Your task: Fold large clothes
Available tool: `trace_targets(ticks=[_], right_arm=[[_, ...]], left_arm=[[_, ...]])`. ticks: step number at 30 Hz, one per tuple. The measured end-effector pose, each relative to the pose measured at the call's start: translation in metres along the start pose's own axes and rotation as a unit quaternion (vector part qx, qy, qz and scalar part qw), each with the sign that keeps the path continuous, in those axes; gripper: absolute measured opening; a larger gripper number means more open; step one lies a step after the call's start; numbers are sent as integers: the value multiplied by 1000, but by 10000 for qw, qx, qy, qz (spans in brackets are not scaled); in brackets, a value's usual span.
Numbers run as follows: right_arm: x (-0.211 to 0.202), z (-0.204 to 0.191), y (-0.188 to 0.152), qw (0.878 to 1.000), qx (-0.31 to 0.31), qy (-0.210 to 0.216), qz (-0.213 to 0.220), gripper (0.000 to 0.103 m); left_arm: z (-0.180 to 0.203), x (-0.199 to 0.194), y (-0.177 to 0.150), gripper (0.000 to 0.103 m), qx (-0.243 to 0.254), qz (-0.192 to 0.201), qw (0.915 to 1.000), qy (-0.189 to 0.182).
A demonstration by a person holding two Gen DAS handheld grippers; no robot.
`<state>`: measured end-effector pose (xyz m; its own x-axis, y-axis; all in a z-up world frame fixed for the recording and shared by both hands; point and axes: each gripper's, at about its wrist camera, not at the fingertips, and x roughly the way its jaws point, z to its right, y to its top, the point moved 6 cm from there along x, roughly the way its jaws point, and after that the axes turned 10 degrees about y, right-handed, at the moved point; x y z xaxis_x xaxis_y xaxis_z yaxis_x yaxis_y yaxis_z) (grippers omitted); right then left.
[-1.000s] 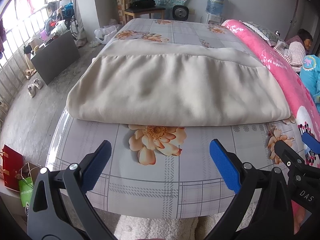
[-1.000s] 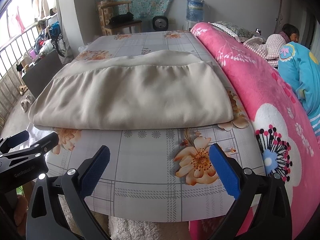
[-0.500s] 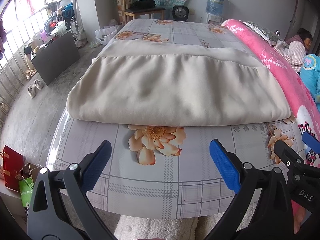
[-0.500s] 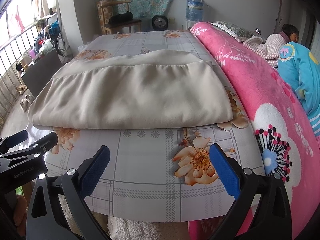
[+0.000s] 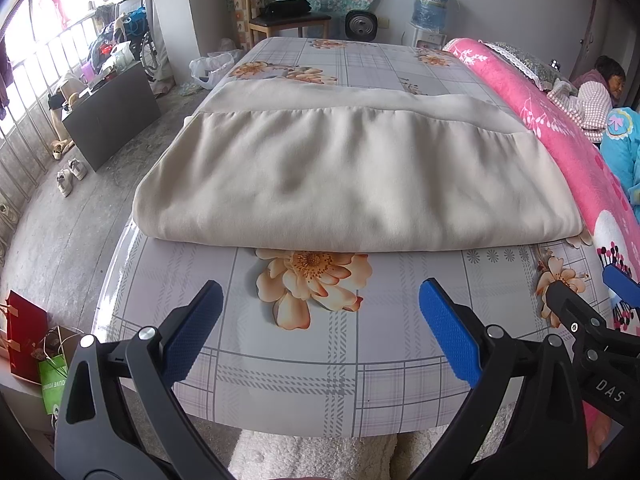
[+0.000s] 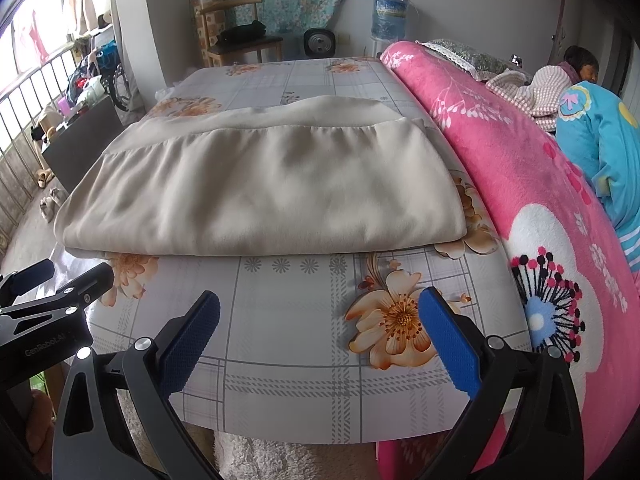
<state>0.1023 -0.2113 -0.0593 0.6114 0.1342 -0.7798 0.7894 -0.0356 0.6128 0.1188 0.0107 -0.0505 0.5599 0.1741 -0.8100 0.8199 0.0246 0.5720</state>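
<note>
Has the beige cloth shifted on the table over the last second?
No. The beige cloth keeps its front edge just above the orange flower printed on the table cover, as in the earlier left wrist pictures.
</note>
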Motion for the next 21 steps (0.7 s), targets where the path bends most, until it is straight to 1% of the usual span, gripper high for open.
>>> trace_targets(ticks=[21], right_arm=[[2, -1, -1, 10000, -7, 8, -21, 97]], left_arm=[[0, 1, -2, 95, -4, 20, 10000, 29]])
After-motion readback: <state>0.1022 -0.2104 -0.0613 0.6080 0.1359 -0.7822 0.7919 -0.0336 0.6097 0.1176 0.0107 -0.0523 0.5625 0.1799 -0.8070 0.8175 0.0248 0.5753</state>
